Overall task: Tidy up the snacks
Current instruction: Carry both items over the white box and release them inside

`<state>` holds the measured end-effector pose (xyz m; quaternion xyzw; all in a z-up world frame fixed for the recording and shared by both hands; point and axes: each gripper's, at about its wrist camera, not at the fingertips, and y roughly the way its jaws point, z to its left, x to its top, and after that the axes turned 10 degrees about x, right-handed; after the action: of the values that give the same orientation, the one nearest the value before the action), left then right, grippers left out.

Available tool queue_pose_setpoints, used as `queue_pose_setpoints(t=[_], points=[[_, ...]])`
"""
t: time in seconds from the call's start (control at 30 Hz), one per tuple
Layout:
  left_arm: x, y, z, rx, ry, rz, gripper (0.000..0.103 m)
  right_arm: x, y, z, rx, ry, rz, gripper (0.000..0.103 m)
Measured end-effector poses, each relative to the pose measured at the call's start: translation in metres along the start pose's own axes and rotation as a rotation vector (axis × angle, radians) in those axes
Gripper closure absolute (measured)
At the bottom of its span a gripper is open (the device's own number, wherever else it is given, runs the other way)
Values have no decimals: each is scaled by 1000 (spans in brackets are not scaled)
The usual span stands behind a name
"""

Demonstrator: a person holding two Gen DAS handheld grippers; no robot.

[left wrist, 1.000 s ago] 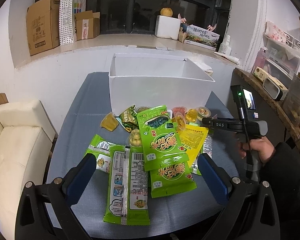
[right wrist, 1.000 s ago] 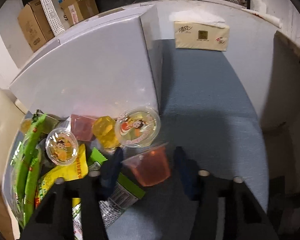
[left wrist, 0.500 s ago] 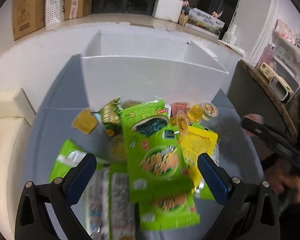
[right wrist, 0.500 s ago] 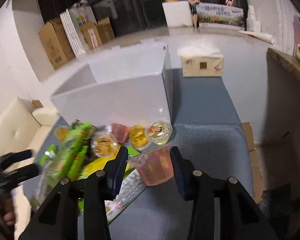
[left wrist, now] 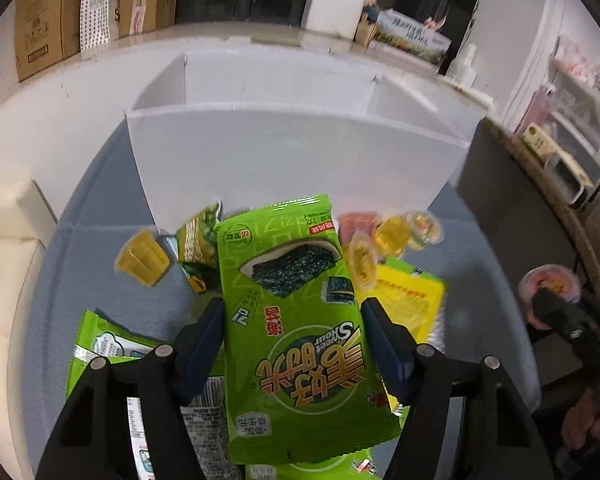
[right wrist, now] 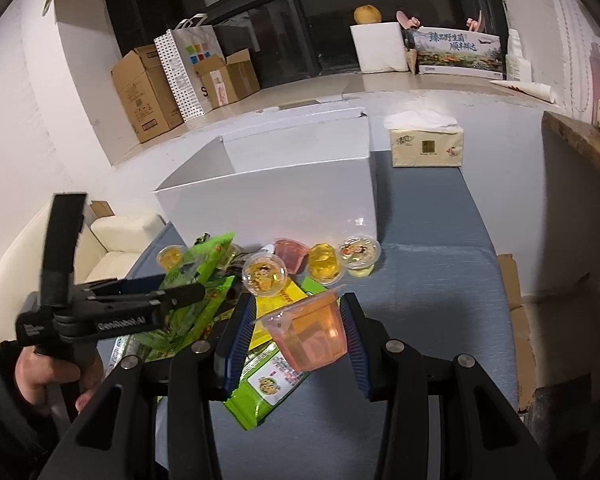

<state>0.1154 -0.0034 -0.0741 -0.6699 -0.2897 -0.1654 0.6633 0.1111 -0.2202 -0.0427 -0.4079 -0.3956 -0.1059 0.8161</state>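
left gripper point(left wrist: 292, 340): jaws have just been closing, pads pinch flat green seaweed packet point(left wrist: 296, 336) | right gripper point(right wrist: 298, 330): clamped on orange plastic jelly cup point(right wrist: 306, 332), lifted near white box point(right wrist: 284, 184)

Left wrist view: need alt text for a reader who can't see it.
The left gripper, its jaws just closed in, has its blue fingers against the sides of a green seaweed snack pack. More packets and jelly cups lie on the grey table before an open white box.

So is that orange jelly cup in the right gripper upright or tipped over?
Tipped. The orange jelly cup lies sideways between the right gripper pads, its wide rim facing up-left toward the white box, above the table.
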Motion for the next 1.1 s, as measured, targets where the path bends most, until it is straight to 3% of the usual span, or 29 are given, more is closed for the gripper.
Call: queue_pose_setpoints(t=[0.2,0.33,0.43,0.57,0.67,0.87,1.0,1.03,1.07,1.1], points=[[18,-49,14,-37,-17,-114,30,10,-3,9,18,-25,-21,56],[60,-66,25,-28,-19,-187,30,46,2,19,24,-88,-67,56],[105,-57,32,-8,-16,-215,30,86,18,21,51,-103,-84,56],[148,-21,37,7,1,-199,30,136,59,14,32,-88,-67,56],[171,12,36,12,19,-155,30,166,108,-7,1,-45,3,56],[182,59,37,27,34,-83,30,183,156,-33,-48,-27,80,56],[180,78,40,20,29,-45,21,177,174,-44,-42,-5,114,55],[179,82,39,22,28,-35,18,174,179,-47,-42,4,135,51],[178,85,40,38,30,-34,7,173,181,-47,-63,-7,140,43],[177,86,40,49,31,-38,0,173,181,-46,-78,-16,148,21]])
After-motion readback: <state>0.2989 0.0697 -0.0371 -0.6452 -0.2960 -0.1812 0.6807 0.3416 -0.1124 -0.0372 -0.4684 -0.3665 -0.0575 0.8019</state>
